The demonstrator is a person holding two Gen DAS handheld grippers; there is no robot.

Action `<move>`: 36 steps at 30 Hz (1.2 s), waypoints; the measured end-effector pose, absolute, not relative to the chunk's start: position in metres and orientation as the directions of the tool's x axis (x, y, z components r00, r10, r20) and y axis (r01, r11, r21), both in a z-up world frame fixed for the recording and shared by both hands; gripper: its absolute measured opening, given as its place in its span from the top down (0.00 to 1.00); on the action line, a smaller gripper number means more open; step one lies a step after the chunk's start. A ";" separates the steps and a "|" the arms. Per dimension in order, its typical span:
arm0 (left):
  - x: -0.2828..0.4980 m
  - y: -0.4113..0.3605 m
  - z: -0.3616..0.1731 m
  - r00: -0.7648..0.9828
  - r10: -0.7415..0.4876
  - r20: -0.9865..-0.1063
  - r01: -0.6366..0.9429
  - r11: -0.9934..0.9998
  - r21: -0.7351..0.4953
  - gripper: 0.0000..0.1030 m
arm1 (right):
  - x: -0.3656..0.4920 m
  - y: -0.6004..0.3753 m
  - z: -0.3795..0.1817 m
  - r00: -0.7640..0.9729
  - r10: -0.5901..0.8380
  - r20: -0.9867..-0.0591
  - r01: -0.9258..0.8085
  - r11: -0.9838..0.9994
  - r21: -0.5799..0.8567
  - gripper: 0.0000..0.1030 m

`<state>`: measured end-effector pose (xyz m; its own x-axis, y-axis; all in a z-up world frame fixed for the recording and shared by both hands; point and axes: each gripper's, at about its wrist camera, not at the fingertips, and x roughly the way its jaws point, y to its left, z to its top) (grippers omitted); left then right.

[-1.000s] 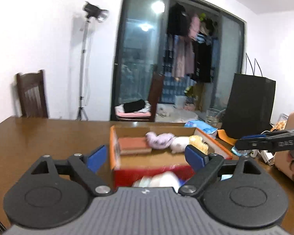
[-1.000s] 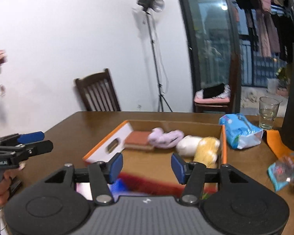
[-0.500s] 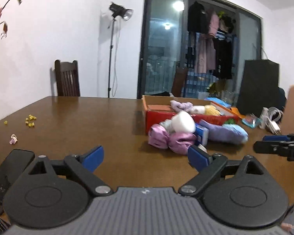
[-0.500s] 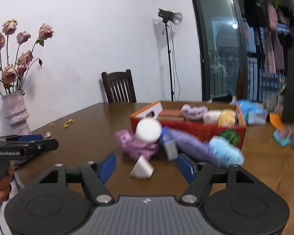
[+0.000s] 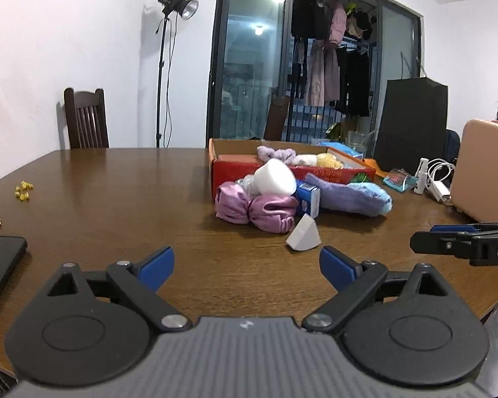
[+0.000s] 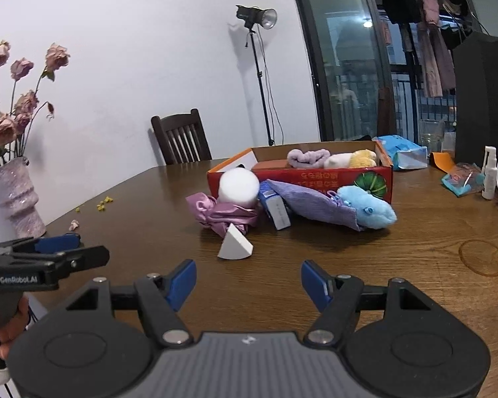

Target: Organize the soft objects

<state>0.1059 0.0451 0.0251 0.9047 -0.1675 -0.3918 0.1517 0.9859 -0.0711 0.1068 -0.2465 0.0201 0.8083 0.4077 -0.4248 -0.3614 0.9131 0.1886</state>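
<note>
a: what do i have, left to right?

b: my left gripper (image 5: 246, 263) gapes wide over bare table (image 5: 116, 192), nothing between its blades. ahead, the pink satin scrunchie (image 5: 254, 207), white sponge (image 5: 275, 181) and purple sock (image 5: 347, 195) sit heaped against the red box (image 5: 315, 174).

a: and the right?

b: my right gripper (image 6: 248, 281) stands apart too, empty, the white wedge (image 6: 234, 243) just beyond it.

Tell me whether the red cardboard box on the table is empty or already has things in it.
Partly filled. The red box holds a lilac scrunchie and cream and yellow soft pieces along its far side.
</note>
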 end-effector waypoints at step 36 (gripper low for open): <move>0.257 0.034 0.050 0.801 -0.459 -0.385 0.337 0.876 -0.345 0.66 | 0.308 -0.209 0.040 0.638 0.684 -0.353 -0.510 0.719 0.472 0.75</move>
<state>0.2573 0.0338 0.0500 0.8006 -0.4594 -0.3848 0.3372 0.8761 -0.3445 0.3084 -0.2094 0.0400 0.6384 0.6839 -0.3533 -0.5095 0.7194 0.4720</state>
